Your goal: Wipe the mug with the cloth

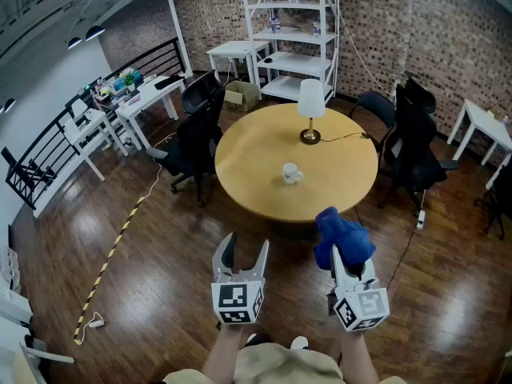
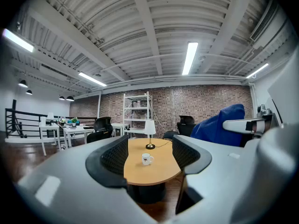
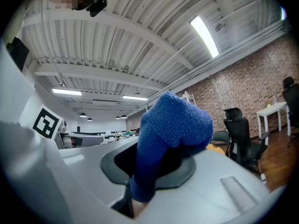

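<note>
Writing: nothing legible; square markers on both gripper cubes.
Mug (image 2: 146,159): upright near the middle of the round table (image 1: 240,162), mouth up, handle to the right in the left gripper view.
Left gripper (image 1: 245,250): jaws apart, holding nothing, short of the table.
Right gripper (image 1: 346,264): clamped on the bunched blue cloth (image 3: 173,129).
View difference: the mug's small dark print shows only in the left gripper view; the cloth fills the right gripper view.

Bright, even light falls from the ceiling tubes (image 2: 189,57), and the wooden floor (image 1: 152,246) carries a soft sheen. All three views bow strongly at the edges. Both claw views have dark corners.
</note>
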Available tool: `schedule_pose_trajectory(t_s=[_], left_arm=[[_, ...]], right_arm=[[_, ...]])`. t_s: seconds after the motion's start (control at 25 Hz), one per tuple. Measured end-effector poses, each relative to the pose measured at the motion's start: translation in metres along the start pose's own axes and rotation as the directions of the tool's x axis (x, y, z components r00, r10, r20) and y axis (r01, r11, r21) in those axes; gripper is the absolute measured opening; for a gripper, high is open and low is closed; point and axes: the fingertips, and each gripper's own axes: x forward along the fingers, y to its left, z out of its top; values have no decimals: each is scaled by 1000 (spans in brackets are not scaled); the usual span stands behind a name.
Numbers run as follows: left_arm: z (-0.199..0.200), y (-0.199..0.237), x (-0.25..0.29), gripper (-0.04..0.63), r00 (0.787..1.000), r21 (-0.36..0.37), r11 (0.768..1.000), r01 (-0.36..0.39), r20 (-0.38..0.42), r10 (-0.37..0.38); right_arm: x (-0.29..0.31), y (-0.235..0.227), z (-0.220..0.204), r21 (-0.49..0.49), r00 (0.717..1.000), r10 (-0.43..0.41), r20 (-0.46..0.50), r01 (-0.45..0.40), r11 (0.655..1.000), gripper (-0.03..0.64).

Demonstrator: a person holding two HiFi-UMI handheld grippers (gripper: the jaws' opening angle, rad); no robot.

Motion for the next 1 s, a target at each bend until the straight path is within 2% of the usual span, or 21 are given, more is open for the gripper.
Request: schedule_pose_trajectory(t_s=[0.2,0.36,0.56,0.8,1.0], left_arm=[[-15,10,13,276,999,-2,1000,-13,-29,13],[-25,24,41,276,999,-17,1000,-8,-39,7],[-26,47,106,276,999,-28,999,45,-22,-45],[5,99,191,273,995,-58,995,86,45,-83],[-6,111,249,270,993,-77,990,118,11,-118]], right_arm=[[15,-15,-28,58,999,-4,-41,6,998,74],[43,-19,-43,57,998,0,-64,3,998,74],[110,-33,-49,35,997,-9,-76,11,999,74],[193,-40,-32,-37,996,-57,-68,54,998,74],[225,-66,-32,-61,989,-127,-72,123,991,74]])
